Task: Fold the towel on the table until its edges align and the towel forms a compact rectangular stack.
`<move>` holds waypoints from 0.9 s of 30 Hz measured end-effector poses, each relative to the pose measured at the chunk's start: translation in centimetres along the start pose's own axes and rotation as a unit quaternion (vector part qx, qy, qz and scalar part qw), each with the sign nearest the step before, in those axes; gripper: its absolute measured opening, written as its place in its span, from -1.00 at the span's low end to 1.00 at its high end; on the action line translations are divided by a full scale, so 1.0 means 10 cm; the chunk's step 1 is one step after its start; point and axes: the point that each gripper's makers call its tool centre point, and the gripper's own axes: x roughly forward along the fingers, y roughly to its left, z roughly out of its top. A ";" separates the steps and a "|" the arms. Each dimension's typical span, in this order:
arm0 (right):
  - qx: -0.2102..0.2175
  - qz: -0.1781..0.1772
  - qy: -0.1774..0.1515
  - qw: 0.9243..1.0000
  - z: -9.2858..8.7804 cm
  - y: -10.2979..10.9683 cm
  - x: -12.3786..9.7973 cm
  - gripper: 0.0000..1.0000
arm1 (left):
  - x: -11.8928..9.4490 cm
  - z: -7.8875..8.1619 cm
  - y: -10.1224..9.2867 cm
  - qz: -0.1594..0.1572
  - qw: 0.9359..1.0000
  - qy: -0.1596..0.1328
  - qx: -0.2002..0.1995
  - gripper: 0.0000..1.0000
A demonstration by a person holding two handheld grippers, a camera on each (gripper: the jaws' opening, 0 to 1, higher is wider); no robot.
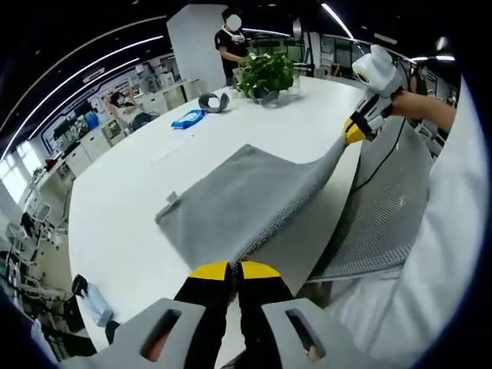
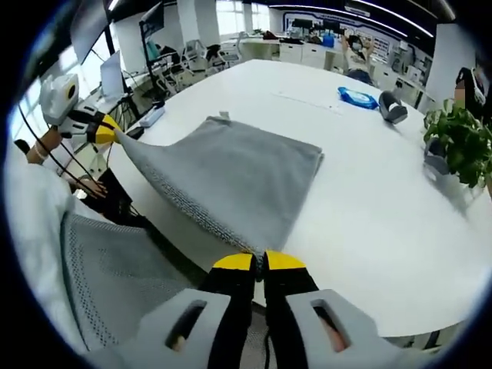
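In the left gripper view, the left gripper (image 1: 234, 270) had its yellow-tipped jaws clenched on the near corner of the grey towel (image 1: 238, 198). The towel lay partly on the white table (image 1: 131, 207), with its near edge lifted off the surface and stretched between the two grippers. Beside the table edge stood a grey mesh chair (image 1: 384, 207). At the far end of the lifted edge, the right gripper (image 1: 355, 132) gripped the other corner.

In the right gripper view, the right gripper (image 2: 258, 262) was closed on the towel (image 2: 238, 173) corner at the table (image 2: 369, 207) edge, and the left gripper (image 2: 108, 131) held the opposite corner at the left.

Farther back on the table lay a blue item (image 1: 187, 119), a dark grey object (image 1: 214, 101) and a potted plant (image 1: 265, 75). A person (image 1: 232, 42) stood beyond the table.
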 end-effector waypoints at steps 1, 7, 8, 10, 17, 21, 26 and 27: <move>-0.003 -0.001 -0.001 1.000 0.02 0.00 -0.01 -0.97 | -0.02 0.02 0.00 -0.002 1.000 -0.001 -0.003 -0.92; -0.017 -0.015 -0.016 1.000 0.20 -0.09 -0.09 -0.97 | -0.09 0.17 0.05 0.006 1.000 0.000 0.015 -0.92; -0.021 -0.018 -0.019 0.999 0.24 -0.11 -0.10 -0.97 | -0.10 0.19 0.06 0.007 1.000 -0.001 0.018 -0.92; -0.026 -0.023 -0.023 0.999 0.29 -0.15 -0.11 -0.97 | -0.10 0.24 0.09 0.009 1.000 -0.005 0.022 -0.92; -0.036 -0.034 -0.041 0.998 0.50 -0.25 -0.11 -0.97 | -0.09 0.33 0.23 0.015 1.000 -0.020 0.016 -0.92; -0.045 -0.040 -0.049 0.997 0.60 -0.31 -0.06 -0.97 | -0.06 0.39 0.35 0.022 0.999 -0.022 0.020 -0.93; -0.052 -0.052 -0.055 0.996 0.73 -0.41 0.01 -0.97 | -0.04 0.49 0.53 0.034 0.999 -0.034 0.021 -0.93; -0.055 -0.055 -0.055 0.995 0.75 -0.44 0.03 -0.97 | -0.03 0.51 0.58 0.040 0.998 -0.036 0.023 -0.94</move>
